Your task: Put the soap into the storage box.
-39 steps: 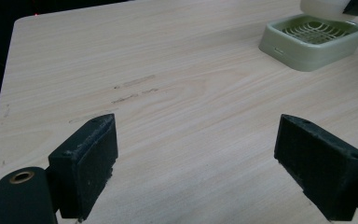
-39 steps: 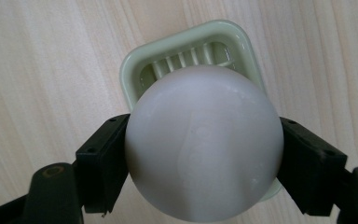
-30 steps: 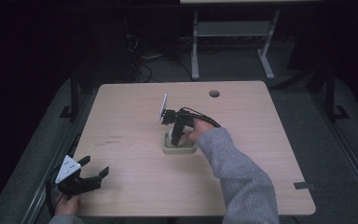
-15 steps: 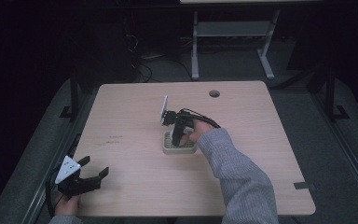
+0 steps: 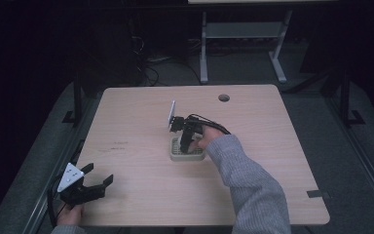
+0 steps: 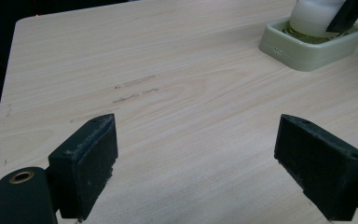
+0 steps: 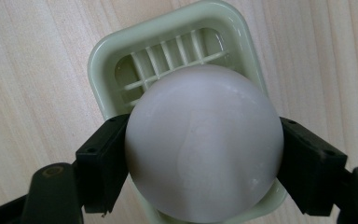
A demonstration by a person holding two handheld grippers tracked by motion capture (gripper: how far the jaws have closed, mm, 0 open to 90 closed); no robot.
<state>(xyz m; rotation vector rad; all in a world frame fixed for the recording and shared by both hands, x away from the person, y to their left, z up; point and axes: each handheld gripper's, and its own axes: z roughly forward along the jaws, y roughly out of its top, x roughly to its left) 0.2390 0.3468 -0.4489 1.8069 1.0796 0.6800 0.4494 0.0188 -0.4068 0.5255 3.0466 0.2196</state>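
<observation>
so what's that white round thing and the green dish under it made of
White round thing: probably soap or matte plastic; smooth, dull, slightly translucent, no glare. Green dish: looks like glossy moulded plastic, with shiny rounded rims and slatted ribs. The right tool clamps the white piece.

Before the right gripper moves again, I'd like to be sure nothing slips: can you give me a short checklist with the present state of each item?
1. Right gripper shut on the white soap, a jaw on each side: ok.
2. Soap over the green slatted soap dish: ok.
3. Soap resting on the slats or held just above them: cannot tell.
4. Dish flat on the table, well in from the edges: ok.
5. Left gripper open, at the near left corner, away from the dish: ok.
6. Cable trailing from the right gripper, clear of the dish: ok.
</observation>
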